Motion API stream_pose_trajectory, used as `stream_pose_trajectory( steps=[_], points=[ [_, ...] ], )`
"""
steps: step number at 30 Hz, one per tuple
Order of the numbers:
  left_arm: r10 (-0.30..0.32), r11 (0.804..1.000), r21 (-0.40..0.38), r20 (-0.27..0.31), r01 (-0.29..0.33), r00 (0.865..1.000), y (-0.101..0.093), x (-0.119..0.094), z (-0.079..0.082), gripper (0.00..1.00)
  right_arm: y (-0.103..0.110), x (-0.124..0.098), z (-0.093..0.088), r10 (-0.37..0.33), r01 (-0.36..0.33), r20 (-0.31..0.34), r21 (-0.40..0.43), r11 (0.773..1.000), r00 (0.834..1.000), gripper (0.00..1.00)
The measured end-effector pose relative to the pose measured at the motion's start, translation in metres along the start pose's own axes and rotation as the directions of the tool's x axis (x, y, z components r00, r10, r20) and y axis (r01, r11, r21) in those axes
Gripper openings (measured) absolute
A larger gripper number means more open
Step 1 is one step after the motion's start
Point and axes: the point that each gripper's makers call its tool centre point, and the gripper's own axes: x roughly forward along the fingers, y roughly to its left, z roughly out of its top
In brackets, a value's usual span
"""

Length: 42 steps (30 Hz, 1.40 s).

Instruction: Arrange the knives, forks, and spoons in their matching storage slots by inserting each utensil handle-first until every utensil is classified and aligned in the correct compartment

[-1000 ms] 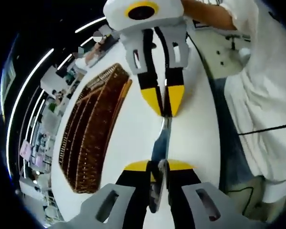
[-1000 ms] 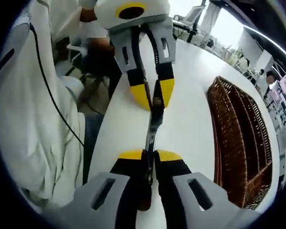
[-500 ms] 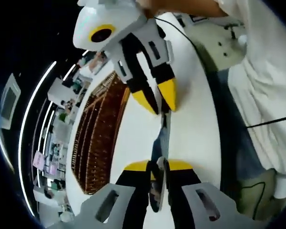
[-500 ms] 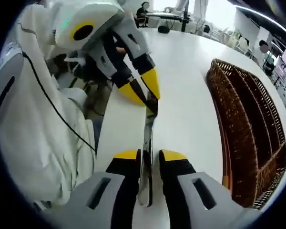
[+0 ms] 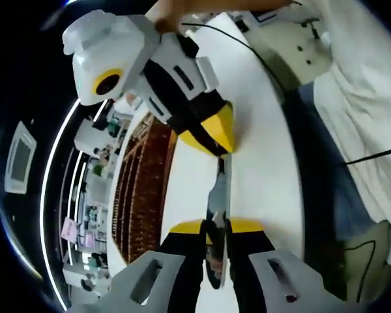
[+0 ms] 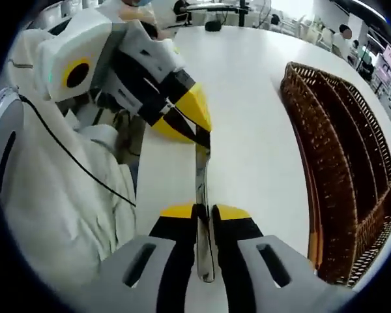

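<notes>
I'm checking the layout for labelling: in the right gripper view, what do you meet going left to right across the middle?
Person's white clothing → shiny metal utensil held between both grippers → bare white tabletop → brown wicker storage tray.

The left tongs (image 5: 216, 225) rise from the bottom of the left gripper view with the yellow-tipped jaws closed on one end of a metal utensil (image 5: 218, 195). The utensil runs straight ahead above the white bench (image 5: 260, 169). Which kind of utensil it is cannot be told. The right tongs (image 5: 223, 140) enter from the upper left, tilted, with the yellow tips pinched on the far end of the same utensil. A brown wicker tray (image 5: 140, 189) with long parallel compartments lies on the bench to the left of the utensil. A person's white garment (image 5: 358, 111) lies along the right edge, crossed by a thin black cable (image 5: 371, 156).
</notes>
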Motion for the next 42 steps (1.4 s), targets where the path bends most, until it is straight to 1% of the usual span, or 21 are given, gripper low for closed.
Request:
stream_pose_trajectory(
  steps=[3, 8, 10, 12, 13, 16, 17, 19, 20, 21, 22, 23, 25, 28, 30, 31, 32, 36, 37, 39, 42],
  points=[
    [0.004, 1.0, 0.007, 0.007, -0.004, 1.0, 0.0, 0.0, 0.0, 0.12, 0.001, 0.0, -0.001, -0.007, 0.007, 0.004, 0.002, 1.0, 1.0, 0.08],
    [0.002, 1.0, 0.019, 0.013, -0.003, 1.0, -0.001, 0.0, 0.001, 0.12, 0.006, 0.0, -0.002, -0.031, 0.032, 0.009, -0.025, 0.999, 0.999, 0.07],
    [-0.007, 1.0, 0.026, 0.038, 0.006, 0.999, -0.002, -0.001, 0.004, 0.14, 0.007, 0.002, -0.003, -0.049, 0.049, 0.014, -0.035, 0.998, 0.999, 0.07],
    [-0.009, 1.0, -0.005, 0.064, 0.01, 0.998, 0.0, -0.002, 0.009, 0.17, 0.006, 0.003, -0.004, -0.064, 0.065, 0.017, -0.056, 0.996, 0.998, 0.06],
    [-0.034, 0.999, -0.03, 0.063, 0.036, 0.997, -0.002, -0.002, 0.009, 0.17, 0.007, 0.004, -0.004, -0.068, 0.069, 0.016, -0.058, 0.996, 0.998, 0.06],
    [-0.033, 0.999, -0.013, 0.056, 0.034, 0.998, 0.0, -0.001, 0.008, 0.17, 0.007, 0.005, -0.005, -0.077, 0.078, 0.014, -0.067, 0.995, 0.997, 0.05],
    [-0.044, 0.999, -0.017, 0.056, 0.045, 0.997, 0.0, -0.001, 0.008, 0.18, 0.008, 0.006, -0.005, -0.077, 0.078, 0.014, -0.07, 0.994, 0.997, 0.04],
    [-0.068, 0.995, -0.064, 0.074, 0.073, 0.995, 0.001, -0.002, 0.01, 0.23, 0.009, 0.007, -0.005, -0.082, 0.083, 0.014, -0.078, 0.993, 0.997, 0.04],
    [-0.075, 0.994, -0.073, 0.075, 0.08, 0.994, 0.001, -0.003, 0.01, 0.25, 0.009, 0.007, -0.005, -0.084, 0.085, 0.015, -0.083, 0.993, 0.996, 0.04],
    [-0.091, 0.987, -0.123, 0.092, 0.102, 0.992, 0.004, -0.004, 0.012, 0.25, 0.009, 0.007, -0.005, -0.085, 0.086, 0.015, -0.083, 0.993, 0.996, 0.04],
    [-0.12, 0.981, -0.144, 0.098, 0.134, 0.988, 0.002, -0.005, 0.013, 0.25, 0.009, 0.007, -0.005, -0.086, 0.087, 0.016, -0.083, 0.993, 0.996, 0.04],
    [-0.135, 0.975, -0.161, 0.111, 0.152, 0.985, 0.003, -0.006, 0.014, 0.25, 0.009, 0.007, -0.005, -0.087, 0.088, 0.016, -0.084, 0.993, 0.996, 0.04],
    [-0.171, 0.958, -0.214, 0.113, 0.192, 0.979, 0.005, -0.006, 0.012, 0.25, 0.009, 0.007, -0.004, -0.09, 0.092, 0.018, -0.091, 0.992, 0.996, 0.04],
    [-0.247, 0.921, -0.28, 0.121, 0.272, 0.961, 0.005, -0.006, 0.009, 0.24, 0.009, 0.006, -0.003, -0.097, 0.098, 0.019, -0.106, 0.99, 0.995, 0.04],
    [-0.274, 0.903, -0.305, 0.133, 0.303, 0.952, 0.007, -0.004, 0.008, 0.24, 0.009, 0.006, -0.002, -0.098, 0.1, 0.02, -0.108, 0.989, 0.995, 0.04],
    [-0.318, 0.883, -0.325, 0.12, 0.34, 0.941, 0.003, -0.003, 0.005, 0.24, 0.009, 0.005, -0.002, -0.098, 0.1, 0.021, -0.108, 0.989, 0.995, 0.04],
    [-0.343, 0.87, -0.34, 0.104, 0.357, 0.934, 0.001, -0.001, 0.002, 0.24, 0.009, 0.005, -0.002, -0.097, 0.099, 0.022, -0.104, 0.99, 0.995, 0.04],
    [-0.356, 0.867, -0.331, 0.112, 0.373, 0.928, 0.0, 0.001, 0.003, 0.23, 0.009, 0.005, -0.001, -0.097, 0.099, 0.025, -0.104, 0.99, 0.995, 0.04],
    [-0.374, 0.856, -0.347, 0.099, 0.384, 0.922, 0.002, 0.006, 0.0, 0.22, 0.009, 0.004, -0.001, -0.099, 0.101, 0.031, -0.101, 0.99, 0.995, 0.04],
    [-0.385, 0.85, -0.353, 0.089, 0.39, 0.919, 0.002, 0.008, -0.001, 0.22, 0.008, 0.003, 0.0, -0.101, 0.104, 0.034, -0.1, 0.99, 0.994, 0.04],
    [-0.421, 0.838, -0.346, 0.078, 0.421, 0.904, -0.003, 0.008, -0.001, 0.21, 0.008, 0.003, 0.001, -0.101, 0.105, 0.038, -0.102, 0.989, 0.994, 0.04]
  ],
)
